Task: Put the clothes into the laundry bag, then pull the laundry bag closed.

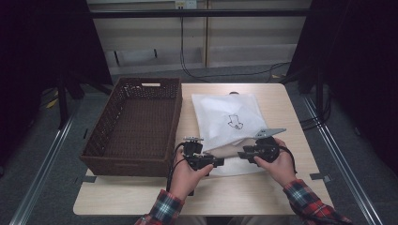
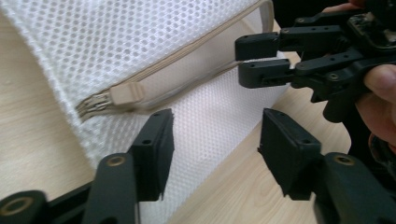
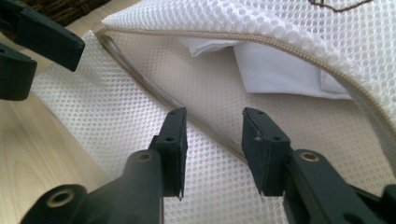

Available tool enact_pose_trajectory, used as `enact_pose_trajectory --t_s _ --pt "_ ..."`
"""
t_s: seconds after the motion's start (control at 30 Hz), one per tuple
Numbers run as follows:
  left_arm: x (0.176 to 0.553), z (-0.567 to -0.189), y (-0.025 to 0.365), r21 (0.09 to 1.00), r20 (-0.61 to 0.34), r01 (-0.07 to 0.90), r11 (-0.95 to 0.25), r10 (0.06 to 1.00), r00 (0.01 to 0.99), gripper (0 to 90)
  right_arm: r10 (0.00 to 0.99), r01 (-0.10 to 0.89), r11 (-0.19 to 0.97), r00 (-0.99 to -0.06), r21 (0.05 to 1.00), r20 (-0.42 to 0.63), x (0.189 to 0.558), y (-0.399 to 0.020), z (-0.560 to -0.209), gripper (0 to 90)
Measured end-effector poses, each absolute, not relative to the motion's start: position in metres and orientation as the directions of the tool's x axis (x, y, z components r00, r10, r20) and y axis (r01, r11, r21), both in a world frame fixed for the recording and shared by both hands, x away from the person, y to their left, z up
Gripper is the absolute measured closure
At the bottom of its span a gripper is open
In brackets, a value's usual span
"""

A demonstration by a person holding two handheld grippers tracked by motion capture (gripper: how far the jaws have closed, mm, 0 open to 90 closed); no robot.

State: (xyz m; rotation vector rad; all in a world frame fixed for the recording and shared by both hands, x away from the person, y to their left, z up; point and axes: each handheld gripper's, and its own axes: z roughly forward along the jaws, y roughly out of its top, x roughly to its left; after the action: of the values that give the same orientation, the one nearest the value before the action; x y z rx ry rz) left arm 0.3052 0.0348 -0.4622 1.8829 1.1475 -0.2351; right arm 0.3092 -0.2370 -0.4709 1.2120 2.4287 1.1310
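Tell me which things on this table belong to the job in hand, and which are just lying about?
In the job:
- white mesh bag, zip open along the near edge
- zip pull
- white cloth inside the bag
- left gripper, jaws open
- right gripper, jaws open over the zip edge

Lying about:
- brown wicker basket, empty
- cables on the floor

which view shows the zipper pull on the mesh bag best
The left gripper view: the beige zipper pull sits close and sharp at the end of the mesh bag. The right gripper view shows zipper teeth along the open mouth; in the high view the pull is too small to tell.
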Motion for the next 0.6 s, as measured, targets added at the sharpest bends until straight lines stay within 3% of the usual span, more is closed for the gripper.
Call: enact_pose_trajectory --t_s 0.23,0.6 --pt "0.308 -0.463 0.043 0.584 -0.541 0.793 -0.171 0.647 0.538 32.7 0.734 0.577 0.380 -0.664 0.723 0.144 0.307 -0.240 -0.468 46.6" --pt "0.310 -0.465 0.048 0.588 -0.515 0.784 -0.197 0.656 0.551 31.8 0.732 0.569 0.401 -0.671 0.718 0.123 0.305 -0.241 -0.469 39.1"
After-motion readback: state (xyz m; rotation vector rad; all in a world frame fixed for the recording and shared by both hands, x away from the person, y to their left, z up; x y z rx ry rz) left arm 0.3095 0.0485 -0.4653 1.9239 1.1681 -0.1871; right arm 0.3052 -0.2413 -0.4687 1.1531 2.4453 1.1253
